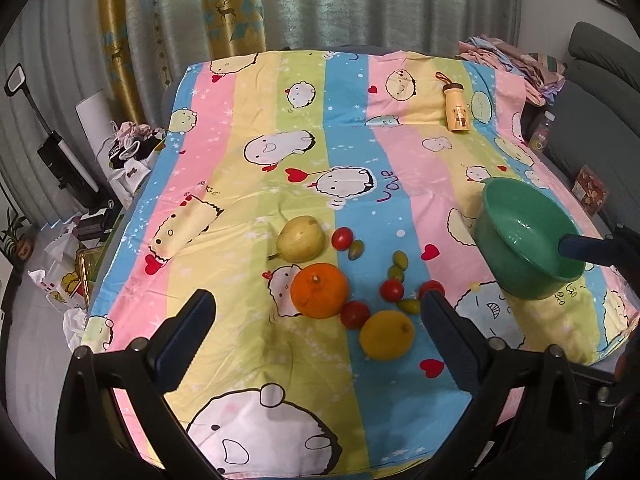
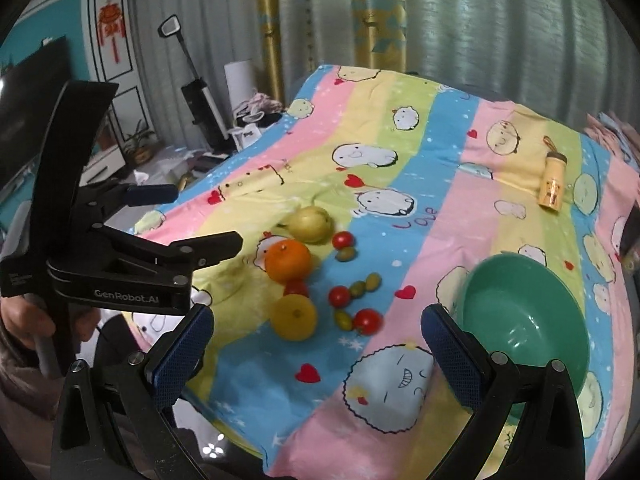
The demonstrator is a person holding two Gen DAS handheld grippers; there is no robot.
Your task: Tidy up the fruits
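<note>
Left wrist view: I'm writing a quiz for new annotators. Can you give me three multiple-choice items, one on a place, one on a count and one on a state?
1. Where does the green bowl stand relative to the orange?
A. To its left
B. To its right
C. Under it

2. How many red tomatoes lie on the striped cloth?
A. Two
B. Six
C. Four

3. What state is the left tool in?
A. Open, holding nothing
B. Shut on a yellow fruit
C. Shut on a cup

Answers:
1. B, as the bowl sits at the right edge of the cloth, apart from the fruit.
2. C, as four red tomatoes show around the orange.
3. A, as its fingers stand wide apart with nothing between them.
</note>
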